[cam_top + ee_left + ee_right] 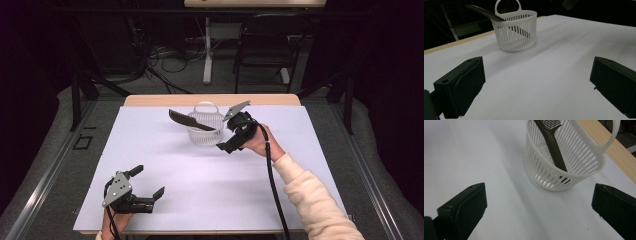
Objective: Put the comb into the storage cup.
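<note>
Two grippers on the white table (300, 165), both with jaws spread wide and holding nothing. Right gripper (231, 137) sits just beside the basket (204, 131); left gripper (145, 181) is well back at my near edge, so the right is clearly the nearer one. From the right gripper view the basket (564, 167) is ahead and slightly right of centre, near but not touching. Comb (552, 143) stands in it at a slant: handle end down at the basket floor near me, toothed end leaning up and away over the far rim. Its long axis runs roughly along my approach line. In the high view the comb (187, 120) sticks out to the left. Basket is white slatted plastic, oval, with a loop handle at the back. Comb is dark, rigid, thin, likely plastic. My read: comb already dropped in, right gripper free.
</note>
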`<move>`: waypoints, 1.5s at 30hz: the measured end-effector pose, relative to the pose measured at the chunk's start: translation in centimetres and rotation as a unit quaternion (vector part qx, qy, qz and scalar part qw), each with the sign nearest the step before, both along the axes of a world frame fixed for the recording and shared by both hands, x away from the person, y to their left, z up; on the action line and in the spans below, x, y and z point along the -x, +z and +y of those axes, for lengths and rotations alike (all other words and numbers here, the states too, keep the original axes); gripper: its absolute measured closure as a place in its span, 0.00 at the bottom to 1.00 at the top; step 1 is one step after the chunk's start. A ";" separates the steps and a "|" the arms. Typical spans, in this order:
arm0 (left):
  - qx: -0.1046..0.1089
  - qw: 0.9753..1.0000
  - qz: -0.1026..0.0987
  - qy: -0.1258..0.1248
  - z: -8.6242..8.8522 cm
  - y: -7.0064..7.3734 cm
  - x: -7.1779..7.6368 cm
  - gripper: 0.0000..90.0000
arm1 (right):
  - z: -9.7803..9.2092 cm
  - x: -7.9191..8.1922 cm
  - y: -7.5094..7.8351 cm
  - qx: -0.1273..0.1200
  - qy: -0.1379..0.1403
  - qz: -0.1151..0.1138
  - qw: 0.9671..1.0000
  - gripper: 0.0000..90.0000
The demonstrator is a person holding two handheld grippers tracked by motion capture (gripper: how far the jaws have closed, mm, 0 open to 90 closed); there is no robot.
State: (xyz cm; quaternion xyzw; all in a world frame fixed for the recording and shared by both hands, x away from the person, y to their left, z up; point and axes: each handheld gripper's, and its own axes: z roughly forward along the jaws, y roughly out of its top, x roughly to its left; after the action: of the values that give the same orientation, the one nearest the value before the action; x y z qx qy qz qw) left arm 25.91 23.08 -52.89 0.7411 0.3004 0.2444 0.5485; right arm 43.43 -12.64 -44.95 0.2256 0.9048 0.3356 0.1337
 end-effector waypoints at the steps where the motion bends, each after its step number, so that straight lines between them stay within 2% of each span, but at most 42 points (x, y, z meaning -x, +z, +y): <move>1: 0.000 1.000 0.000 0.000 0.0 0.0 0.0 0.00 | -0.1 0.2 0.0 0.002 0.000 0.002 1.000 0.00; 5: 0.002 1.000 0.000 0.001 0.0 0.0 0.0 0.00 | -0.8 0.5 -0.1 -0.009 0.001 0.014 1.000 0.00; 20: 0.000 1.000 0.001 0.001 0.0 0.0 0.0 0.00 | -3.7 2.8 -1.1 -0.006 -0.013 0.029 0.999 0.00; 45: -0.001 1.000 0.002 0.000 -0.1 -0.1 0.0 0.00 | -8.2 7.4 -3.5 -0.031 -0.041 0.026 0.998 0.00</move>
State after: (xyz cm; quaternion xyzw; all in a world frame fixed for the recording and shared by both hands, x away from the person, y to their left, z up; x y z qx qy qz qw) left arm 25.88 23.02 -52.95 0.7418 0.3015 0.2435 0.5473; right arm 35.99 -20.83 -48.47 0.2756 0.8870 0.3516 0.1170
